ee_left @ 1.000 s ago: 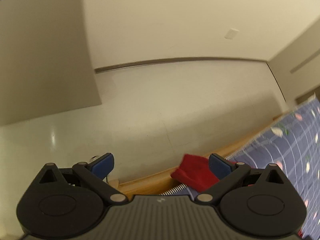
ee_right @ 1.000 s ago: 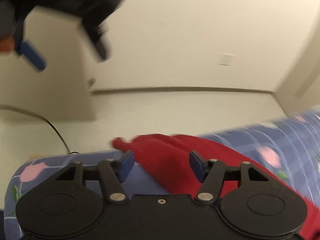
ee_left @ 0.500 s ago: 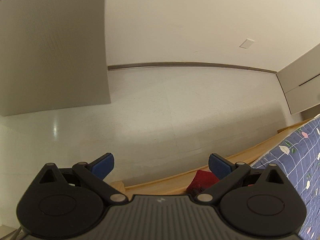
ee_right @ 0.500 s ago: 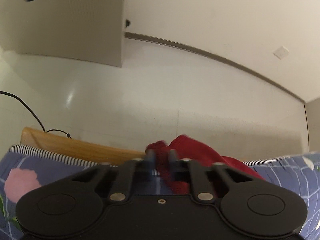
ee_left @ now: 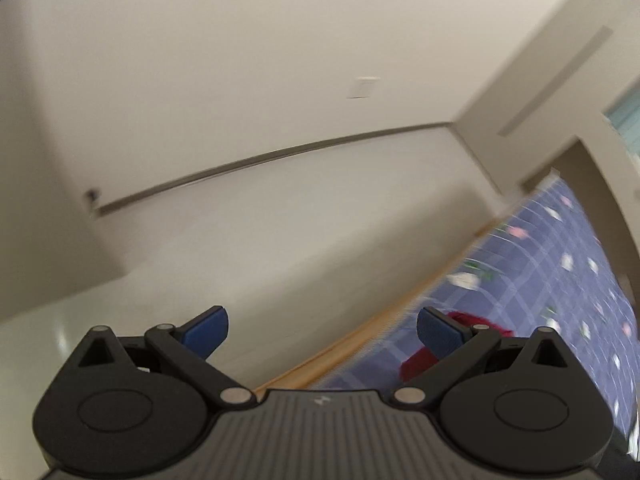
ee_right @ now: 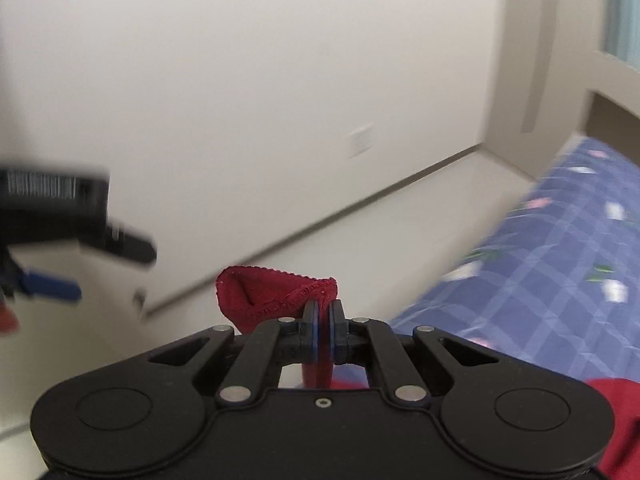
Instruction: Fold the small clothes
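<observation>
big cream wall (ee_left: 248,60) fills most of both views, with a pale floor (ee_left: 320,232) below it and a thin dark baseboard strip (ee_left: 256,160) where they meet. off the wall's foot comes the bed, a blue checked floral bedspread (ee_right: 560,272) over a light wooden bed frame edge (ee_left: 360,336). on that bedspread lies the small dark red knitted garment (ee_right: 276,296), and one corner of it is up in the air, clear of the bed, hemmed edge flopping open toward the wall. more red cloth bunches at the bed's near side, low in the right wrist view. the right hand-held gripper (ee_right: 324,312) has its blue pads pressed together, pinching that raised corner. the left hand-held gripper (ee_left: 320,326) is spread wide, nothing between its fingers, hanging out past the bed's edge over the floor, the red garment just behind its right pad. from the right wrist view it shows blurred, off the bed toward the wall.
</observation>
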The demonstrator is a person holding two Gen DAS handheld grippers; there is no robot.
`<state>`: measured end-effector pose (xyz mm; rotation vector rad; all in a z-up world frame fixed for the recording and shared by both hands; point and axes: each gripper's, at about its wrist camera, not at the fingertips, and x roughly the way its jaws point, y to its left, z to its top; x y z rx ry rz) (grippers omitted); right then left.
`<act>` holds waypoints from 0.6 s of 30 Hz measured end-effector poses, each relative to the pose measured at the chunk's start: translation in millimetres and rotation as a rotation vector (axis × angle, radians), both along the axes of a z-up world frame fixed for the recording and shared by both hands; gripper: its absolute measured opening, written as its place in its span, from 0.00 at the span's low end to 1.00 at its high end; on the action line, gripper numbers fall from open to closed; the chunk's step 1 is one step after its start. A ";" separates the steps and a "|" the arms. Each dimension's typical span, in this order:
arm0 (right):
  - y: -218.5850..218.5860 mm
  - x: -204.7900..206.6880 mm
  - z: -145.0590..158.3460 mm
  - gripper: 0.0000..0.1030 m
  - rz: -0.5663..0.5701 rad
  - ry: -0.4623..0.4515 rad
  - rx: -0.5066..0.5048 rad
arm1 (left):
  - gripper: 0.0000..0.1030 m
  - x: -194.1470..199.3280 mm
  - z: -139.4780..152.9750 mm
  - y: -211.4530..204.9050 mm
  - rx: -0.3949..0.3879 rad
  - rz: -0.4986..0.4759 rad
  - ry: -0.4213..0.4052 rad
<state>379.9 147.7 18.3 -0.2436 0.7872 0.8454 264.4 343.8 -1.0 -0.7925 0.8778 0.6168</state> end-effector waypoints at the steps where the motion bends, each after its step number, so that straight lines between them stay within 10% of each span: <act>1: -15.6 8.6 10.4 0.04 -0.047 -0.009 0.021 | 0.99 11.7 5.6 -9.0 0.007 -0.037 -0.018; 9: -160.2 45.8 60.5 0.04 -0.382 -0.064 0.142 | 0.99 97.2 37.7 -103.1 0.074 -0.346 -0.108; 18: -325.1 39.9 39.1 0.04 -0.706 -0.078 0.161 | 0.99 139.8 24.3 -214.6 0.108 -0.608 -0.092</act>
